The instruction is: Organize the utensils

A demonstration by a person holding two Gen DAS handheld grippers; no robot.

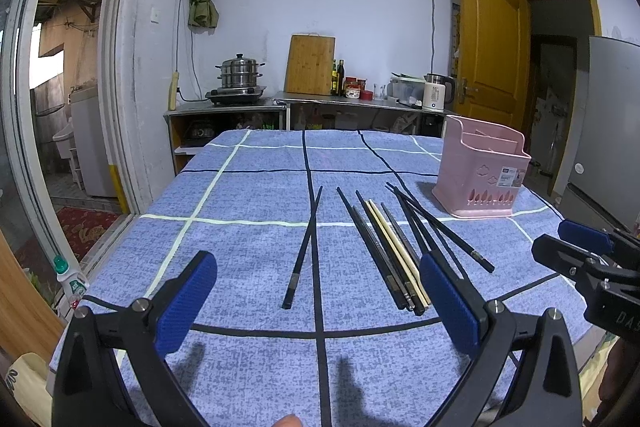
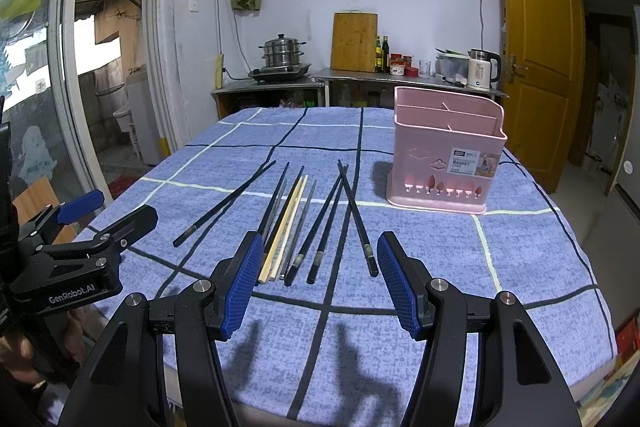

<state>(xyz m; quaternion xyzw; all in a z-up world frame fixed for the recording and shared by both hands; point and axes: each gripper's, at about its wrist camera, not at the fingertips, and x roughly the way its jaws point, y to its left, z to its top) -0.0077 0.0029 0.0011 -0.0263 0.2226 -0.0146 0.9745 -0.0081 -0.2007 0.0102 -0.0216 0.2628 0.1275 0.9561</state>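
Several chopsticks (image 1: 384, 251) lie side by side on the blue checked tablecloth (image 1: 248, 235), most of them black, with pale ones (image 2: 285, 227) in the group. One black chopstick (image 1: 305, 251) lies apart to the left. A pink divided utensil basket (image 2: 444, 163) stands upright at the far right with nothing showing in it. My left gripper (image 1: 318, 301) hovers open over the chopsticks' near ends. My right gripper (image 2: 320, 287) is also open, just in front of the same ends. Each gripper shows in the other's view: left gripper (image 2: 108, 213), right gripper (image 1: 568, 243).
Behind the table a steel counter (image 2: 400, 77) carries a steamer pot (image 2: 283, 53), a wooden cutting board (image 2: 354, 41), bottles and a white kettle (image 2: 482, 67). A yellow door (image 2: 532, 39) stands open at the right. A green-capped bottle (image 1: 70, 283) sits off the table's left edge.
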